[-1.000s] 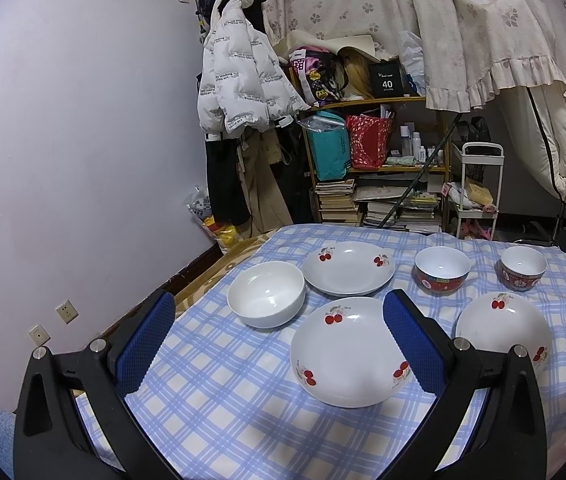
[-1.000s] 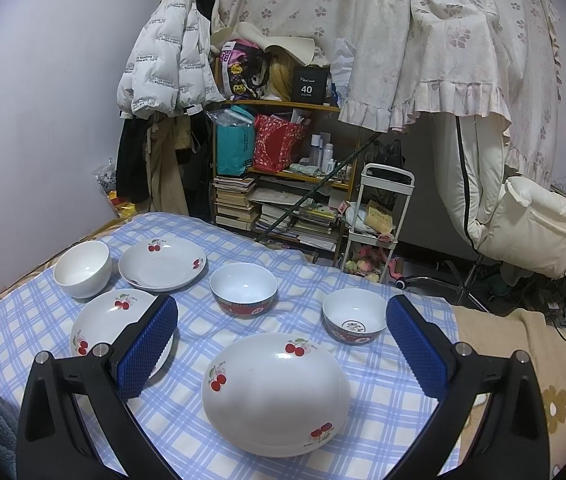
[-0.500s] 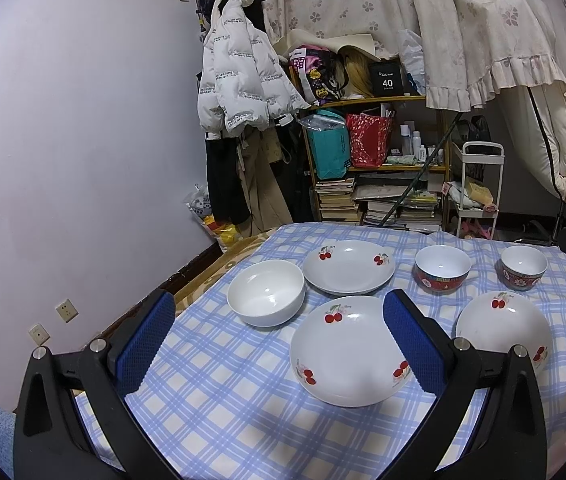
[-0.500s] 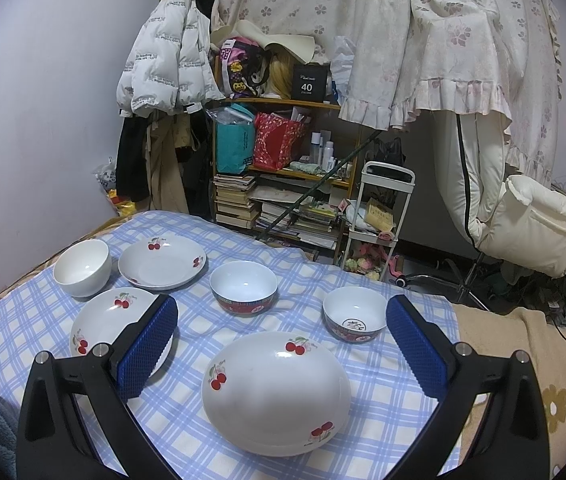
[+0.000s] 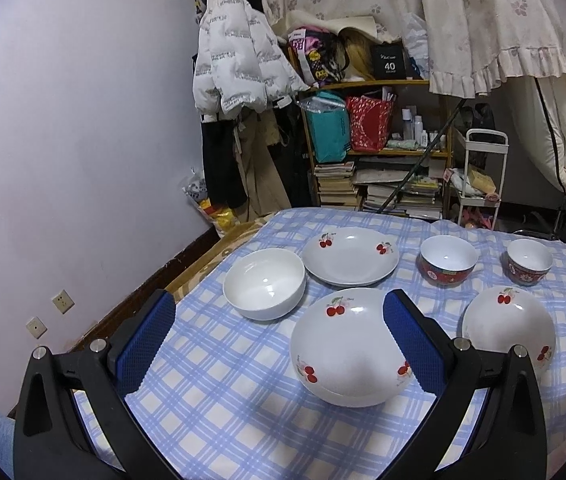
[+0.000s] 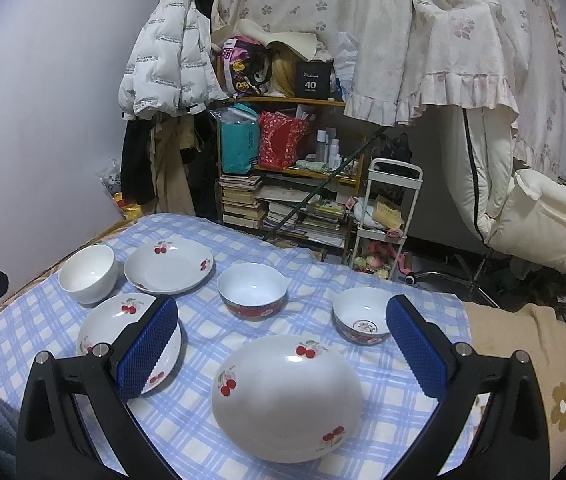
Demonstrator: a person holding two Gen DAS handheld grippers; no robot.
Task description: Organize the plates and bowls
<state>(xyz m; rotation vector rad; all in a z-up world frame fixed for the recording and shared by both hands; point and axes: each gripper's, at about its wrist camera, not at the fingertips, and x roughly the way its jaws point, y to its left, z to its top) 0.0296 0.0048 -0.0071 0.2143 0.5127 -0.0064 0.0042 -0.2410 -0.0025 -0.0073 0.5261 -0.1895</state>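
Note:
Three white cherry-print plates lie on the blue checked tablecloth [image 5: 211, 392]: a near one [image 5: 349, 346], a far one [image 5: 350, 256] and a right one [image 5: 509, 326]. A plain white bowl [image 5: 265, 283] sits left of them. Two red-sided bowls [image 5: 447, 266] [image 5: 529, 261] stand at the back right. My left gripper [image 5: 279, 348] is open and empty, hovering over the near plate's left side. My right gripper [image 6: 283, 356] is open and empty above the right plate [image 6: 287, 396], with the red bowls [image 6: 252, 294] [image 6: 361, 320] beyond it.
A cluttered wooden shelf [image 5: 379, 152] with books and bags, a white cart [image 5: 483, 176] and hanging coats [image 5: 239, 64] stand behind the table. The wall [image 5: 63, 140] is close on the left. A brown flowered blanket [image 6: 543, 360] covers the table's right end.
Both views have shifted only slightly; the dishes stay in place and both grippers remain open.

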